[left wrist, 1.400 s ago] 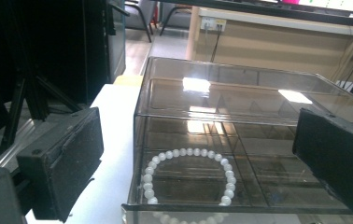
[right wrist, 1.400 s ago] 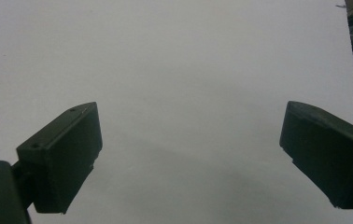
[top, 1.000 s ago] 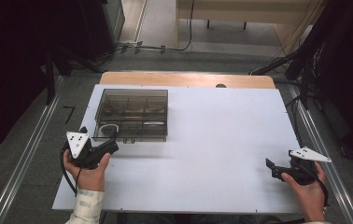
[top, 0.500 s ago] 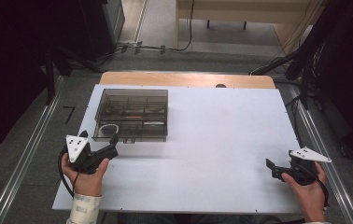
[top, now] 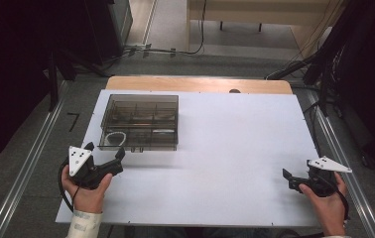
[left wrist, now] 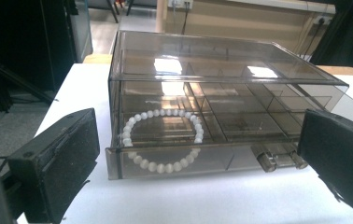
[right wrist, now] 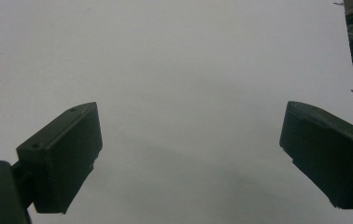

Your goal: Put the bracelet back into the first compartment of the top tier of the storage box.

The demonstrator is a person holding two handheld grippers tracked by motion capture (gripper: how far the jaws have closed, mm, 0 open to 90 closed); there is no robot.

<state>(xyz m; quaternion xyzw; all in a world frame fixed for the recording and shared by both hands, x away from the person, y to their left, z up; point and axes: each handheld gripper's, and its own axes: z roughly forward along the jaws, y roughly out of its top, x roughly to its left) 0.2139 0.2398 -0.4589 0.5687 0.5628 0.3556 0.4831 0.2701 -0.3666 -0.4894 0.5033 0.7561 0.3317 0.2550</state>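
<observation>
— position of the left gripper [top: 107, 154]?
— jaws spread wide, nothing between them, just in front of the smoky clear organiser box [top: 140, 122] at the table's [top: 235, 148] far left. a white bead bracelet [left wrist: 161, 140] lay in its front-left compartment, and two small knobs [left wrist: 279, 160] stood on the front edge.
— right gripper [top: 287, 179]?
— released as well, jaws apart over bare white tabletop at the near right corner, well apart from the box.
</observation>
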